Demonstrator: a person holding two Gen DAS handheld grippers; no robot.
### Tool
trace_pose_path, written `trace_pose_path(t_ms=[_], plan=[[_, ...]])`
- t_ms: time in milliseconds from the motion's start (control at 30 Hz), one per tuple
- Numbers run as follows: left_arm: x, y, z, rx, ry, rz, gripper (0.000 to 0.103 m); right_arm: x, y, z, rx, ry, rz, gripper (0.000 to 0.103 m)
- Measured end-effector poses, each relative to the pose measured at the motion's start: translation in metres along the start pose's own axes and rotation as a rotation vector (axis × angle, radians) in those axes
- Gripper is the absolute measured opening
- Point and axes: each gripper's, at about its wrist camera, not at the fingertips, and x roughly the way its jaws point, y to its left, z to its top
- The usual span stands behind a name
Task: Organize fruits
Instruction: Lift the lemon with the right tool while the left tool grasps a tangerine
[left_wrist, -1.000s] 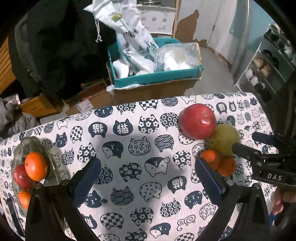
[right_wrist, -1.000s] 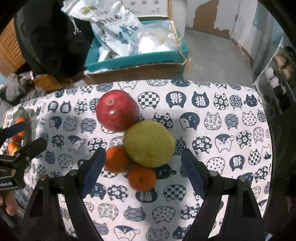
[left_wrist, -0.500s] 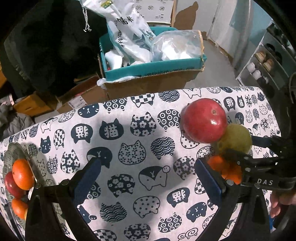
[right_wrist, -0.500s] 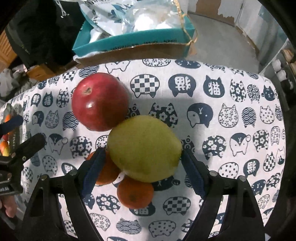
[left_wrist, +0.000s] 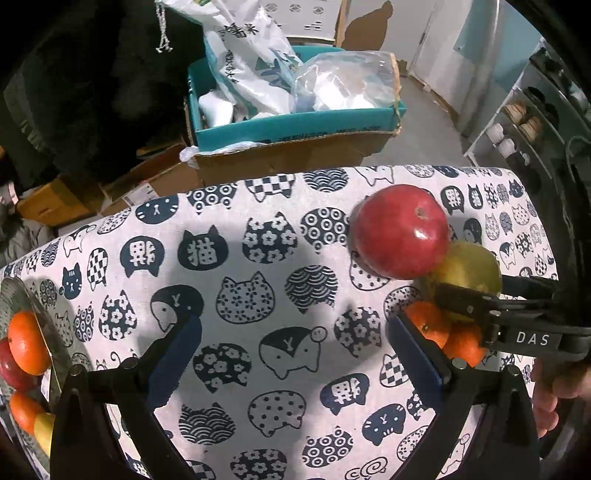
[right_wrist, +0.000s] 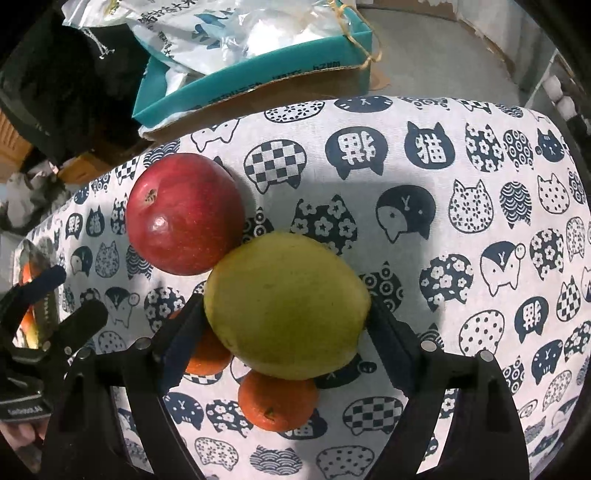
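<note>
A yellow-green pear (right_wrist: 286, 304) lies on the cat-print cloth, touching a red apple (right_wrist: 184, 214) and two small oranges (right_wrist: 277, 400). My right gripper (right_wrist: 286, 332) has its two pads against the pear's sides. In the left wrist view the apple (left_wrist: 400, 230), pear (left_wrist: 469, 266) and oranges (left_wrist: 428, 321) sit at the right, with the right gripper (left_wrist: 480, 295) around the pear. My left gripper (left_wrist: 291, 354) is open and empty over the cloth's middle. A glass plate (left_wrist: 55, 332) at the left edge holds oranges and a red apple.
A teal cardboard box (left_wrist: 295, 125) with plastic bags stands on the floor behind the table. More cardboard boxes lie at the back left. A white shoe rack (left_wrist: 517, 122) stands at the right. The table's far edge is close behind the fruit.
My right gripper has moved forward and closed its fingers in around the pear. My left gripper has moved forward and rightward; the plate has slid toward the left edge of its view.
</note>
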Motion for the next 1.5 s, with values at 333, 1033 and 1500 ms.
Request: trace_pose_path(t_ms=[333, 1033, 1500], plan=[[-0.001, -0.023, -0.003, 0.027, -0.001, -0.049, 0.102, -0.017, -0.041, -0.016, 0.085, -0.054, -0.102, 0.085], [0.032, -0.08, -0.013, 0.051, 0.086, -0.132, 0.096, -0.056, -0.073, -0.056, 0.104, -0.124, -0.153, 0.085], [0.031, -0.085, -0.017, 0.053, 0.104, -0.184, 0.044, -0.064, -0.062, -0.058, 0.075, -0.149, -0.146, 0.085]])
